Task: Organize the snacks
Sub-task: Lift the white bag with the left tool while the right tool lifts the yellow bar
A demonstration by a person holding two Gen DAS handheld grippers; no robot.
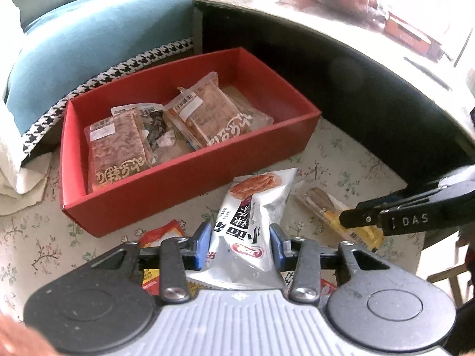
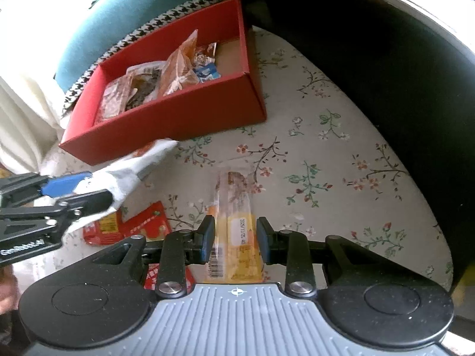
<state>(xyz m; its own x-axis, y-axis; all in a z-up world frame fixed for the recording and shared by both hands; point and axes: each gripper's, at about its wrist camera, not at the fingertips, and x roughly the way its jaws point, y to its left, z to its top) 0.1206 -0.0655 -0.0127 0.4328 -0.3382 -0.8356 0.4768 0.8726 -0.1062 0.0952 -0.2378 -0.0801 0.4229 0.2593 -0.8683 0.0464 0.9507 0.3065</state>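
The left wrist camera looks steeply down along its own fingers, close over the floral cloth point(image 1: 44, 246), facing the long front wall of the red box point(image 1: 190, 172). The right wrist camera, equally near and steep, faces the same box point(image 2: 178, 118) from farther right. Both share the cloth's middle, and each catches the other gripper at its edge.
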